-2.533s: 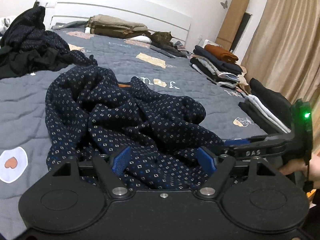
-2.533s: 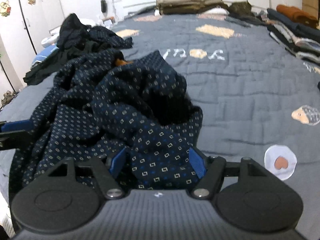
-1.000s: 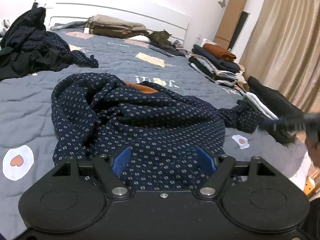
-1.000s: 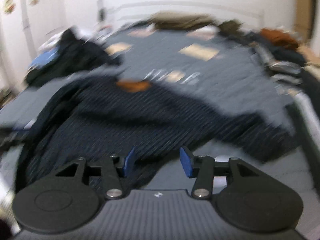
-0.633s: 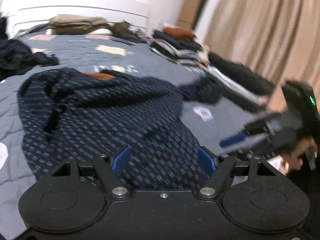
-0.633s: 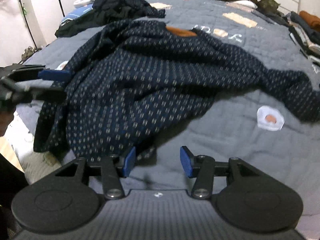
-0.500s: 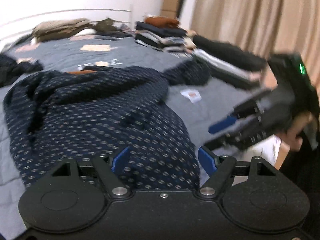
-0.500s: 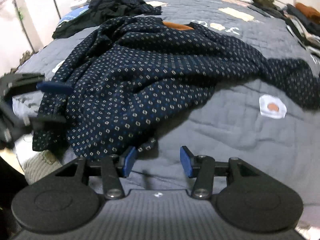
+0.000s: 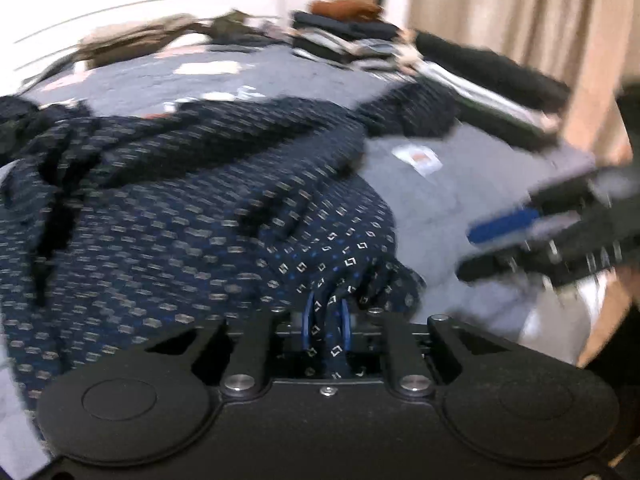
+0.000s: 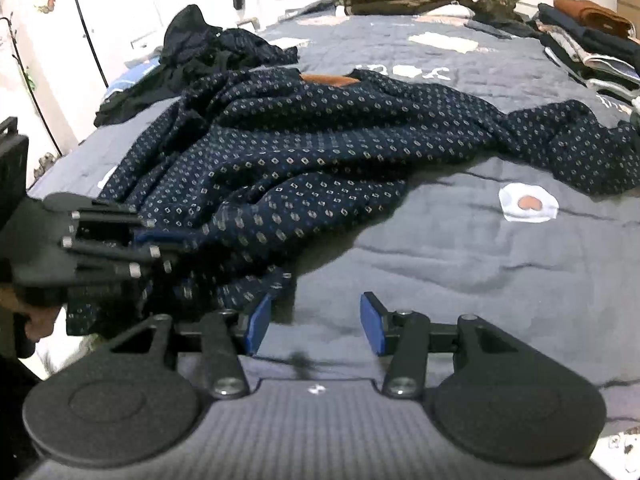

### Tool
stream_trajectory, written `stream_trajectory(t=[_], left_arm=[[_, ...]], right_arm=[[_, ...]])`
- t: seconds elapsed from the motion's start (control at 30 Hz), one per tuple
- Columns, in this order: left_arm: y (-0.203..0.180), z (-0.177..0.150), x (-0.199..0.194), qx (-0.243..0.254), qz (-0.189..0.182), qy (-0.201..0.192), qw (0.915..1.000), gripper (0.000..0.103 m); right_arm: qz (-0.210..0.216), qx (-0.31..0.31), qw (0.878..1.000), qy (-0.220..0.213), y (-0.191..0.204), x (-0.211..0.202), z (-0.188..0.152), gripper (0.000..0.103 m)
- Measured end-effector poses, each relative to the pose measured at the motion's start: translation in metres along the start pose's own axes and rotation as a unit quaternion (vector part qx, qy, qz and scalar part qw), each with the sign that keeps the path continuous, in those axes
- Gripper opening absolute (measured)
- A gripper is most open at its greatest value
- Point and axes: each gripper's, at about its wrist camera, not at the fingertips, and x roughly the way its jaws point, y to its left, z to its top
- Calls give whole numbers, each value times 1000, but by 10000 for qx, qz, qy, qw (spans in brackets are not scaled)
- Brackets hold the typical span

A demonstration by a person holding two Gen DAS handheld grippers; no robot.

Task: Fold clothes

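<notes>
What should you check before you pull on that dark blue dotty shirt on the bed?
1. Left gripper has fabric: ok, its fingers are closing with a fold of the navy diamond-patterned shirt between them.
2. Right gripper has fabric: not ok, fingers apart over bare grey quilt, hem just beside its left finger.
3. Shirt lying flat: not ok, bunched and creased.
4. Sleeve spread out: not ok, twisted toward the right.
5. Shirt clear of the dark crumpled clothes pile: cannot tell.

The left gripper (image 9: 326, 330) is closing its jaws on a bunched fold of the navy patterned shirt (image 9: 192, 208) spread over the grey bedspread (image 9: 432, 204), with the right gripper (image 9: 504, 248) blurred nearby
</notes>
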Motion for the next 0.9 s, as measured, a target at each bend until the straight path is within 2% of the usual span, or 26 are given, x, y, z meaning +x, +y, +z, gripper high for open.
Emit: stream_trajectory(t=[0.13,0.3,0.47,0.57,0.67,0.7,0.77,0.8,0.87,0.9], left_arm=[[14,8,-13,-375,-152,-120,9991,14],[14,7,-11,-395,-193,-45,9990,14],[19,4,-14,-528,-241,-29,9983,14],[22,5,-16,-639,-260,-53,9976,14],[23,6,-18,-669,-269,-72,9974,14],[22,7,-18,-665,-263,-86,9974,14],[21,7,-20,-648,-245,-119,9975,14],[21,8,-22,-654,-261,-138,9974,15],[21,10,-27,-667,-308,-209,9971,19],[22,11,-30,-672,-333,-270,9968,29]], right_arm=[[167,-214,9996,-101,14,13,3,50],[487,-683,9959,-335,36,18,2,53],[212,-1501,9881,-258,59,32,-3,54],[-29,-1677,9857,-164,60,45,-5,54],[-150,-1799,9831,-299,60,50,-4,54],[-138,-1832,9821,-407,60,49,-4,51],[-116,-1774,9822,-611,57,46,-3,29],[-84,-1673,9836,-672,55,43,-1,10],[-45,-1403,9864,-860,49,32,3,8],[-27,-1260,9874,-961,46,25,5,7]])
